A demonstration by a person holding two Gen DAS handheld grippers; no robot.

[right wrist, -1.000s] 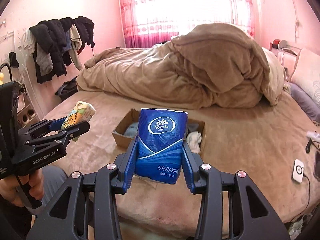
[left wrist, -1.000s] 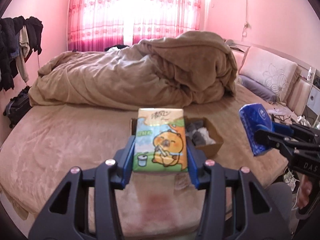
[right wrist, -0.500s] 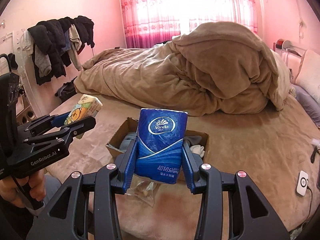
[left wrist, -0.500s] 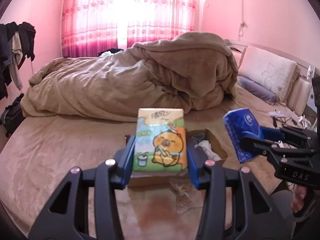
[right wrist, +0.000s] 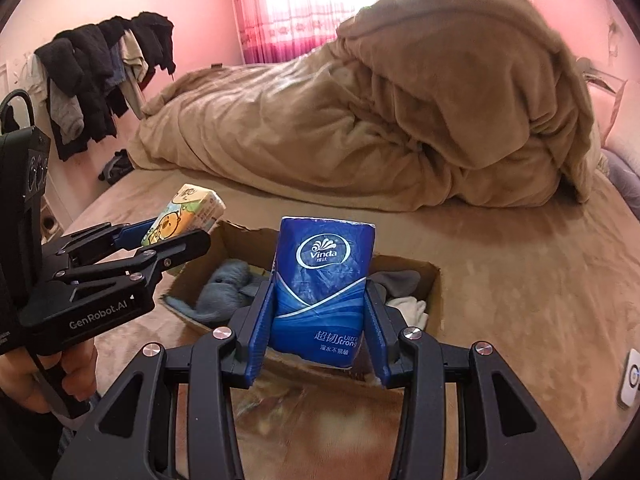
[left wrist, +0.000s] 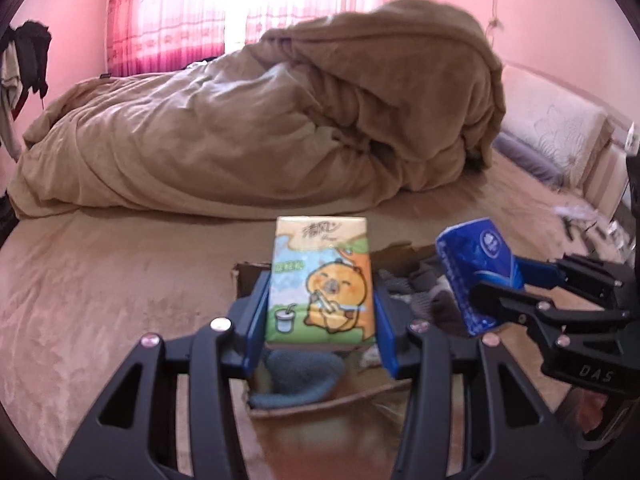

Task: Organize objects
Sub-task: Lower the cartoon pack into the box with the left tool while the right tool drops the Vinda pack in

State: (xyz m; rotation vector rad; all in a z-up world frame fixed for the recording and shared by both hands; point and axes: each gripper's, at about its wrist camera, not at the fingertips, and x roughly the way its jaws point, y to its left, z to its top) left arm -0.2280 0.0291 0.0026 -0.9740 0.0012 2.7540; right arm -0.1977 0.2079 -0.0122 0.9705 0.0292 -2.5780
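My left gripper [left wrist: 320,316] is shut on a yellow tissue pack with a cartoon animal [left wrist: 322,280], held upright over the left part of an open cardboard box [left wrist: 320,404] on the bed. My right gripper [right wrist: 318,320] is shut on a blue Vinda tissue pack [right wrist: 324,288], upright over the box [right wrist: 434,280]. Each view shows the other gripper: the right gripper [left wrist: 480,304] with the blue pack [left wrist: 474,268] at right, the left gripper [right wrist: 188,236] with the yellow pack [right wrist: 188,216] at left. A blue-grey cloth [right wrist: 228,284] and pale socks [right wrist: 408,308] lie in the box.
A heaped brown duvet [right wrist: 380,120] fills the far side of the bed. Dark clothes [right wrist: 100,80] hang on the left wall. Pillows [left wrist: 556,136] sit at the right. A small white device [right wrist: 632,380] lies on the bed at right. A hand [right wrist: 48,376] holds the left gripper.
Both grippers have moved forward and down toward the cardboard box, which now lies right under the two packs. Both grips are unchanged.
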